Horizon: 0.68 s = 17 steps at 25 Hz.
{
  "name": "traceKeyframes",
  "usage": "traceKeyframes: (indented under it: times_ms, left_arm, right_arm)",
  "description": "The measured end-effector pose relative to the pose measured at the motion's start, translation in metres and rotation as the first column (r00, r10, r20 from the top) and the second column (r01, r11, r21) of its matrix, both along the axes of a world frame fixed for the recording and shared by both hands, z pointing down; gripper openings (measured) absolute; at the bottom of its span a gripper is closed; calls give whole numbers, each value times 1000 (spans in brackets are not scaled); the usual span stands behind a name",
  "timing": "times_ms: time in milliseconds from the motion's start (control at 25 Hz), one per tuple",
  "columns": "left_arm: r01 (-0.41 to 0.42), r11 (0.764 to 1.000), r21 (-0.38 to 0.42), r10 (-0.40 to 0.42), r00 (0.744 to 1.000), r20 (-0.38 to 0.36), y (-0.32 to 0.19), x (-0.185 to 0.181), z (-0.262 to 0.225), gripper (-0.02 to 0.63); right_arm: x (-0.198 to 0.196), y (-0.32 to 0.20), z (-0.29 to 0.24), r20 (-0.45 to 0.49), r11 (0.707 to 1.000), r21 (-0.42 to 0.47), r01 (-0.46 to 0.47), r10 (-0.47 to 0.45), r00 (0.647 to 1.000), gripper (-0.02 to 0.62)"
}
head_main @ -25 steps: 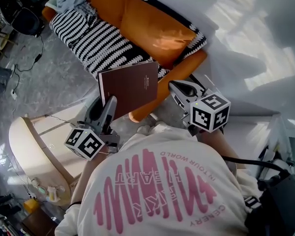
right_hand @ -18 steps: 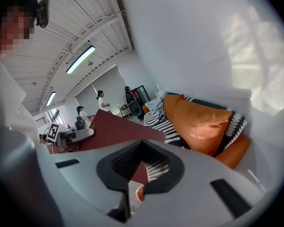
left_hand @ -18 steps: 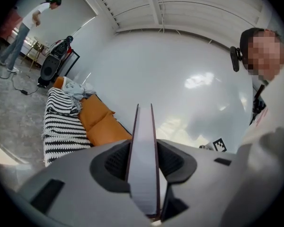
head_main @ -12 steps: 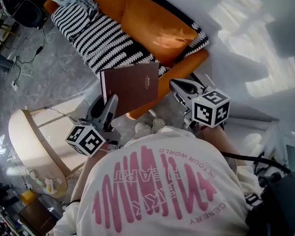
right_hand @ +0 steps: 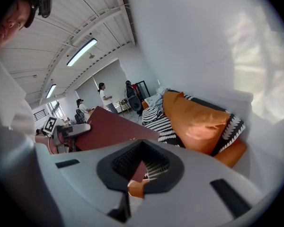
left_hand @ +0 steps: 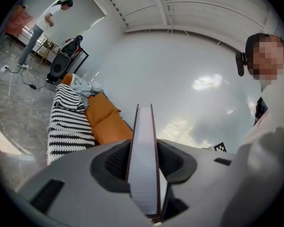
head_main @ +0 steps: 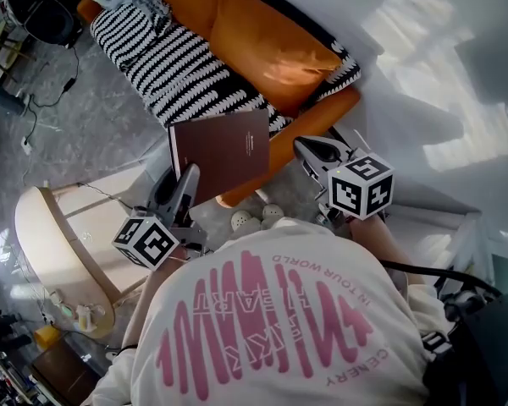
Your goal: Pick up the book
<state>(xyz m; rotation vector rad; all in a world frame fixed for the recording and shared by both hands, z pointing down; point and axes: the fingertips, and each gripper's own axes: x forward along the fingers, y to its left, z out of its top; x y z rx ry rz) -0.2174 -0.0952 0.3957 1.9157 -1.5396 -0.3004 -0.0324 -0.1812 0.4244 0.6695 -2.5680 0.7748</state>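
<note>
The book (head_main: 220, 152) is a thin maroon hardback, held in the air in front of the sofa. My left gripper (head_main: 184, 184) is shut on its lower left edge. In the left gripper view the book's edge (left_hand: 144, 174) stands upright between both pads, running away from the camera. My right gripper (head_main: 309, 152) hovers just right of the book, apart from it, with its jaws together and nothing in them. In the right gripper view the maroon cover (right_hand: 109, 129) lies to the left, beyond the right gripper (right_hand: 141, 162), with the left gripper (right_hand: 73, 130) on its edge.
An orange sofa (head_main: 262, 41) with a black-and-white striped throw (head_main: 169, 66) stands behind the book. A cream curved chair (head_main: 59, 252) is at the lower left. A white wall (head_main: 440, 74) fills the right. People (left_hand: 38, 30) stand far across the room.
The book stays in the left gripper's grip and has hardly shifted. The right gripper has sunk slightly beside it.
</note>
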Motion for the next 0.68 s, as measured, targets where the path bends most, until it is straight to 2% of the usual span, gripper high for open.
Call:
traceKeyframes:
  times_ms: [680]
  left_arm:
    - [7,1000,-2,-7,1000,7,-10,6,-5,158]
  right_arm:
    - [13,-15,3,0,1000,-17,-27,27,1000,8]
